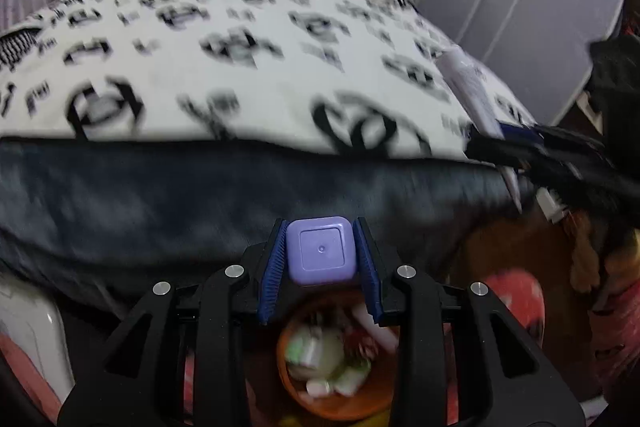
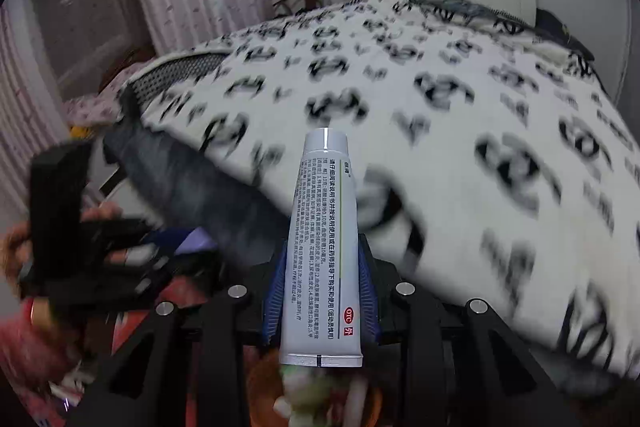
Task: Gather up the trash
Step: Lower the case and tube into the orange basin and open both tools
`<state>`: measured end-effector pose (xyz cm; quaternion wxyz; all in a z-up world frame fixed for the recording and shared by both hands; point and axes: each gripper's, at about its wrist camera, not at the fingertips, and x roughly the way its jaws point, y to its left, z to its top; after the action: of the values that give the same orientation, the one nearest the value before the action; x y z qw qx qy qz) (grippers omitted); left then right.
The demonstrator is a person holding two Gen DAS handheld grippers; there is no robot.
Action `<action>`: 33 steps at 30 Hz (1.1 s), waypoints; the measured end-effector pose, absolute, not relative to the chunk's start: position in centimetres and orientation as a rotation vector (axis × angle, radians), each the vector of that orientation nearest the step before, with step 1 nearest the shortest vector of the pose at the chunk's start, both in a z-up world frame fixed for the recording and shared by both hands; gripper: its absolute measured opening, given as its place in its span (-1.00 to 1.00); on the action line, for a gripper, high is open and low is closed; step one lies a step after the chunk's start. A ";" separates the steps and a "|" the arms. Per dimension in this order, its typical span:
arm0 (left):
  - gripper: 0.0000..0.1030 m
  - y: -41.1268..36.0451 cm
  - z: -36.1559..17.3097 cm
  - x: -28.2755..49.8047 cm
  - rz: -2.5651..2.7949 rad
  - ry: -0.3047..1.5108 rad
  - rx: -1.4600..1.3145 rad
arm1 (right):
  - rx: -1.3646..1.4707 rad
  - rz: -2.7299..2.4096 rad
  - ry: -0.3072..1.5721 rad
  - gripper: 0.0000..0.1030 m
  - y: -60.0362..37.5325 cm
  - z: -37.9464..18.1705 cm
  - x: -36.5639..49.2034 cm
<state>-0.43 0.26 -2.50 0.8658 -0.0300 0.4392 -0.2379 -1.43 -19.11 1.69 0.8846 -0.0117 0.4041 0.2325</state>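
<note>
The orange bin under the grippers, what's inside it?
The orange bin holds blurred crumpled trash in white, pale green and some red. The left gripper and its purple box cover the bin's far rim, and lower layers stay hidden.

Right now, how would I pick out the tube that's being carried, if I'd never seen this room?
Find the bed with the white cover printed in black marks. In front of it the right gripper is shut on a tube between blue pads, above an orange bin of trash. It is long, pale grey, covered in small print, unlike the lilac square block in the left gripper.
</note>
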 end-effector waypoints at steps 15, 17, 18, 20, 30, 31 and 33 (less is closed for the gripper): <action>-0.31 -5.9 -25.4 -2.5 -0.427 1.479 0.066 | 0.074 0.300 1.391 -0.29 -19.1 -22.4 -7.9; 0.04 -5.8 -26.7 -2.3 -0.387 1.524 0.091 | 0.048 0.253 1.415 0.20 -18.9 -23.7 -7.8; 0.19 -5.7 -26.9 -2.3 -0.382 1.529 0.090 | 0.052 0.246 1.405 0.23 -19.0 -23.6 -7.7; 0.26 -5.6 -26.8 -2.3 -0.377 1.517 0.087 | 0.093 0.245 1.386 0.31 -19.3 -23.2 -7.5; 0.30 -5.5 -26.2 -2.3 -0.360 1.484 0.085 | 0.150 0.196 1.358 0.43 -20.9 -23.2 -7.4; 0.30 -5.3 -26.0 -2.3 -0.356 1.475 0.079 | 0.151 0.193 1.351 0.43 -21.0 -23.0 -7.5; 0.30 -5.0 -25.4 -2.3 -0.350 1.456 0.067 | 0.154 0.184 1.328 0.43 -21.3 -22.5 -7.8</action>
<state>-2.32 -5.05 -25.42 0.7320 0.0304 0.6618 -0.1591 -7.82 -21.30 -22.54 0.7807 0.0713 0.6149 0.0853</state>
